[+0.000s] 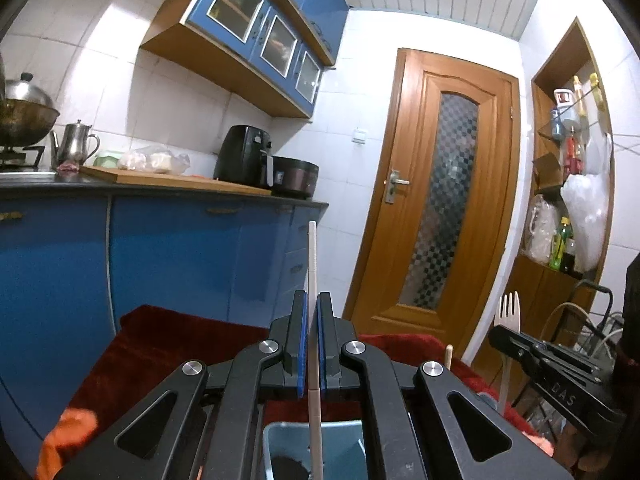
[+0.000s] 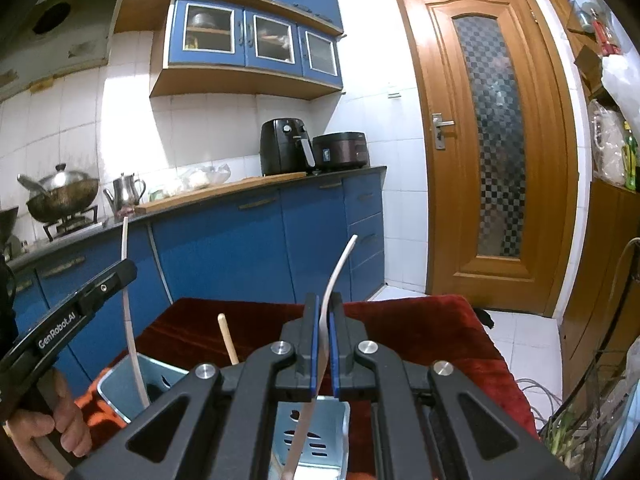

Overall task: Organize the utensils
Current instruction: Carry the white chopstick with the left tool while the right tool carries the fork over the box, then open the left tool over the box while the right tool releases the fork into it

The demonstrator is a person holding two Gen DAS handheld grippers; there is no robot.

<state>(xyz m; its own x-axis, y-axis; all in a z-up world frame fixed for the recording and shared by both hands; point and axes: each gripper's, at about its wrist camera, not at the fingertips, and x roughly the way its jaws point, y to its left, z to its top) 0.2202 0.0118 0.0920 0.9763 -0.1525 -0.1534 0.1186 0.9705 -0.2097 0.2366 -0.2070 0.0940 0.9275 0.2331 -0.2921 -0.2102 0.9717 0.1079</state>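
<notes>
My left gripper [image 1: 313, 304] is shut on a thin white utensil [image 1: 312, 264] that stands upright, its lower end inside a metal utensil holder [image 1: 348, 440] on the red cloth. The same gripper [image 2: 128, 270] and utensil [image 2: 127, 308] show at the left of the right wrist view. My right gripper [image 2: 325, 304] is shut on a cream fork [image 2: 338, 270], edge-on, its lower end over the holder [image 2: 320, 436]. In the left wrist view that fork [image 1: 508, 312] shows its tines, held by the right gripper [image 1: 502, 330]. A wooden stick [image 2: 228, 338] leans in the holder.
The holder stands on a table under a red cloth [image 2: 420, 332]. Blue cabinets with a dark counter [image 2: 256, 188] lie behind, carrying an air fryer [image 2: 286, 146], cooker, kettle and wok. A wooden door [image 2: 492, 140] is right. Wires and shelves [image 1: 568, 184] crowd the far right.
</notes>
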